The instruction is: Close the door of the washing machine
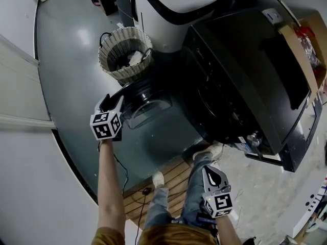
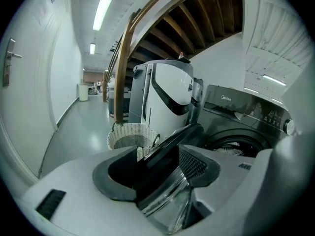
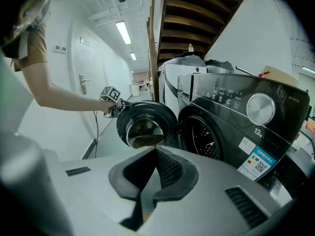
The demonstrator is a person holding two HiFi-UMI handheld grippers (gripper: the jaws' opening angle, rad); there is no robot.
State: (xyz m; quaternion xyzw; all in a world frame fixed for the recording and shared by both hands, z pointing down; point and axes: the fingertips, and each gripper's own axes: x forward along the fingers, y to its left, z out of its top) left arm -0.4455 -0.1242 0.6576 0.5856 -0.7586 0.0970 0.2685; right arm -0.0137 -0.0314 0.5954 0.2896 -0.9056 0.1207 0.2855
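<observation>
Grey floor [image 1: 76,50] under stairs: washing machine [image 1: 245,75] door [image 1: 145,103] stands swung wide open.
Left gripper [image 2: 157,166] straddles the door's rim, jaws wide, unclamped; right gripper [image 3: 156,154] hangs closed, empty. Closing seems about to start: next, swing the door to the drum until it latches.

The left arm [image 1: 111,188] stretches out straight, its bare forearm running toward 12 o'clock in the head view. The left gripper [image 1: 112,105] sits at 9 o'clock of centre with its jaws spread wide. The right gripper [image 1: 211,172] is held close to the body at 5 o'clock, tilted downward, jaws pressed together and empty.
</observation>
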